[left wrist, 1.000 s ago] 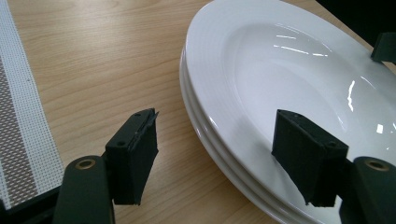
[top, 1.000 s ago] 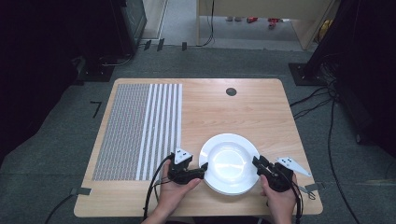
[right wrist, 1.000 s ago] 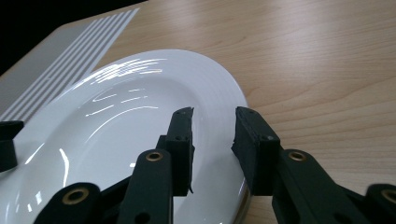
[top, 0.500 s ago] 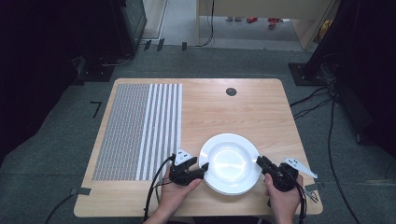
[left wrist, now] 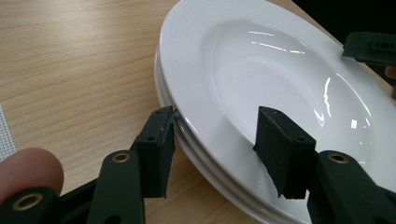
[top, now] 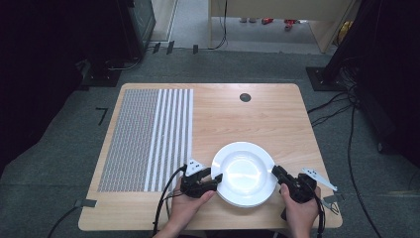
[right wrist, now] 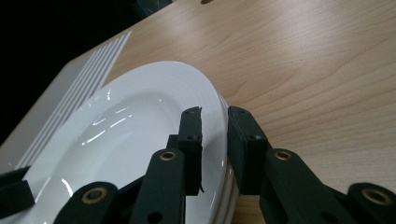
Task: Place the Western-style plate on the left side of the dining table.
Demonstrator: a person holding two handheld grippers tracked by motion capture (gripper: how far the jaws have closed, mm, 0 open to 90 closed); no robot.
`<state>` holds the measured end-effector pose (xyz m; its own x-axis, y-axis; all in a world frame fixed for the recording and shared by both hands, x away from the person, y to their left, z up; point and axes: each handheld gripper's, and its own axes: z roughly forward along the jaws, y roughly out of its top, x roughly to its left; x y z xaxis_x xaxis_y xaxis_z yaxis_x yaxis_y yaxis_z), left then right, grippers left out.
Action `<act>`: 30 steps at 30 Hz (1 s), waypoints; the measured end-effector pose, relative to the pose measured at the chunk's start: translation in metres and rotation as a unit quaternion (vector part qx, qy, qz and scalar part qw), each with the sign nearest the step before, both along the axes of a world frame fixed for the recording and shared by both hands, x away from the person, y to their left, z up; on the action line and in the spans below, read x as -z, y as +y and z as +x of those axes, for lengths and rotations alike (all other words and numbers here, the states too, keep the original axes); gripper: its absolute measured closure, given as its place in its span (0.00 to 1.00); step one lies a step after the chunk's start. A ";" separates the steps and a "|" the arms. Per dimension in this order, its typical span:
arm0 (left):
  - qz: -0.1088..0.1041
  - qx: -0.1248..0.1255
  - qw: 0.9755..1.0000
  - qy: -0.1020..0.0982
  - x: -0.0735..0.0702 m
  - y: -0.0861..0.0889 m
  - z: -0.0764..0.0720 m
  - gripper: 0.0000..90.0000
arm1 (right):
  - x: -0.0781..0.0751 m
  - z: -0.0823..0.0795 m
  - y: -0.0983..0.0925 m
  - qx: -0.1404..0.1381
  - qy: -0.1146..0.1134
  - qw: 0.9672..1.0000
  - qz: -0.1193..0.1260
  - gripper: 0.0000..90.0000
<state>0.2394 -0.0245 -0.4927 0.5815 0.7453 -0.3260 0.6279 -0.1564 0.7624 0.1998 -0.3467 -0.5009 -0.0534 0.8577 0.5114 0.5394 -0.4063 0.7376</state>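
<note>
A stack of white plates point(top: 245, 173) sits near the table's front edge, right of centre. My left gripper point(top: 215, 179) is at the stack's left rim. In the left gripper view it point(left wrist: 217, 154) stands open, one jaw outside the top plate point(left wrist: 261, 70) and the other over its well. My right gripper point(top: 277, 173) is at the right rim. In the right gripper view it point(right wrist: 217, 149) is closed tight on the rim of the top plate point(right wrist: 140, 116). The stack point(right wrist: 226, 196) shows lower rims beneath.
A grey and white striped mat point(top: 148, 139) covers the left part of the wooden table point(top: 257, 119). A dark round hole point(top: 245, 97) lies at the back. The front edge is just behind both hands. Cables lie on the floor at right.
Both grippers have moved inward to the plate's rim. The right one has closed on the rim. The plates have not moved.
</note>
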 end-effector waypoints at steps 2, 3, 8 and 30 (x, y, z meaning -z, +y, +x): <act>0.002 -0.001 1.000 -0.002 0.000 0.000 0.000 0.54 | 0.002 0.000 -0.001 0.008 0.003 1.000 0.024 0.90; 0.002 -0.001 1.000 -0.002 0.000 0.000 0.000 0.54 | 0.002 0.000 -0.001 0.008 0.003 1.000 0.024 0.90; -0.001 -0.002 1.000 -0.003 0.001 0.000 0.000 0.55 | 0.002 0.000 -0.003 0.013 0.011 0.999 0.046 0.91; -0.014 -0.009 1.000 0.009 0.003 0.002 0.004 0.56 | 0.000 -0.002 0.002 -0.001 -0.029 0.994 0.109 0.89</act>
<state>0.2437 -0.0227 -0.4956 0.5614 0.7461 -0.3581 0.6447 -0.1230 0.7545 0.1974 -0.3445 -0.5005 -0.0905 0.7260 0.6817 0.4995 -0.5591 0.6617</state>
